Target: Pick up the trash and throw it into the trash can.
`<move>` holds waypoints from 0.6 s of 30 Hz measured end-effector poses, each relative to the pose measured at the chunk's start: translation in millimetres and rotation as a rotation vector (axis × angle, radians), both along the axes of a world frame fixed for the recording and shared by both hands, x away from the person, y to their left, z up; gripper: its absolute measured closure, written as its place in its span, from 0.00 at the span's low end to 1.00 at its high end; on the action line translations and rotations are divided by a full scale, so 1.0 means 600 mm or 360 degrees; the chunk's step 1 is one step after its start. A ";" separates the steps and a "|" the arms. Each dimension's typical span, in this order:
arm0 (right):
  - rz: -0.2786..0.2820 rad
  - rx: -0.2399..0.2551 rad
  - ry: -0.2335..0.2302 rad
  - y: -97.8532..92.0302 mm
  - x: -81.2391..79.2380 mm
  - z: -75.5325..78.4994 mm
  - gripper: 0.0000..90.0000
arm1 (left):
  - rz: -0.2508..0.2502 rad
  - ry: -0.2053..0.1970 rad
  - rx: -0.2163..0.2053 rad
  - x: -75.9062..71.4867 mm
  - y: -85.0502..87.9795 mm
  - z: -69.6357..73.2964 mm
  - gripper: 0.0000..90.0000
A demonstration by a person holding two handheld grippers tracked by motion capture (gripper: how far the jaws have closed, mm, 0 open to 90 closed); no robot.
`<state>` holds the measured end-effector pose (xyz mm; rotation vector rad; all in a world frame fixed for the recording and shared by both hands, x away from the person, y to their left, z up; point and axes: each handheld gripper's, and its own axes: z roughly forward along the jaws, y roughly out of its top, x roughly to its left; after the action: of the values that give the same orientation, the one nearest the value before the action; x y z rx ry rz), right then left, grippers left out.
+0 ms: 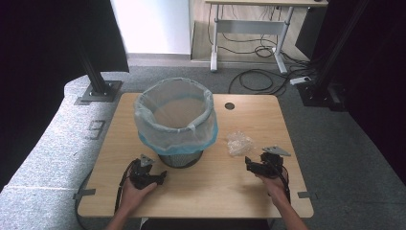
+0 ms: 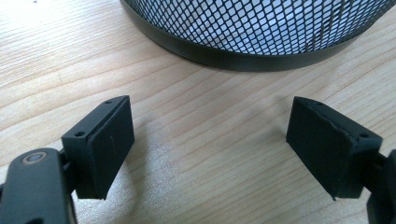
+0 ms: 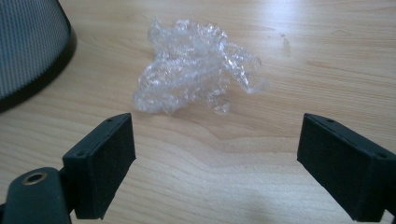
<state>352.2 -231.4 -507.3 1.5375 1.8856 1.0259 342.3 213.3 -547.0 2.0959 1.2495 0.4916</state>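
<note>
crinkled clear plastic, a small crumpled wad of film (image 3: 194, 67), lies on the light wooden table (image 1: 225, 184) just ahead of our right gripper (image 3: 217, 154), and we read this as the thing to be thrown away. in the high view the wad (image 1: 239, 142) sits to the right of the black wire-mesh waste bin (image 1: 179, 158), near it but not touching, with the bin's pale translucent liner bag (image 1: 174, 120) folded out over the rim.

our right gripper (image 1: 256, 165) has its jaws spread wide and empty, pointed at the wad and a little short of it; nothing lies between the pads (image 3: 105, 168). our left gripper (image 2: 210, 149) also stands wide open with nothing in it, low over the table and facing the bin's dark base ring (image 2: 233, 58), close to it yet apart from it. in the high view it (image 1: 155, 177) rests in front of the bin's foot.

we judge that we are at the approach, before any grasp. next we need to ease the right gripper forward until the wad sits between the pads, then close gently; the film is light and springy, so it may skid or slip. after that comes a lift high enough to clear the liner's rim. the left gripper may steady the bin if it shifts.
</note>
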 end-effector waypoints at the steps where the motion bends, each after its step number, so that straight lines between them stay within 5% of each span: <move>1: -0.0003 0.0021 -0.0001 0.000 0.001 0.000 0.12 | 0.0000 0.0000 0.0000 0.000 0.000 0.000 0.17; 18: -0.0026 0.0039 -0.0046 0.014 0.034 -0.004 0.13 | -0.0001 0.0001 -0.0002 0.001 0.000 0.000 0.16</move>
<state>372.5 -223.3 -509.9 1.5409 1.8443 1.0620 342.7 213.1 -547.1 2.0957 1.2490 0.4900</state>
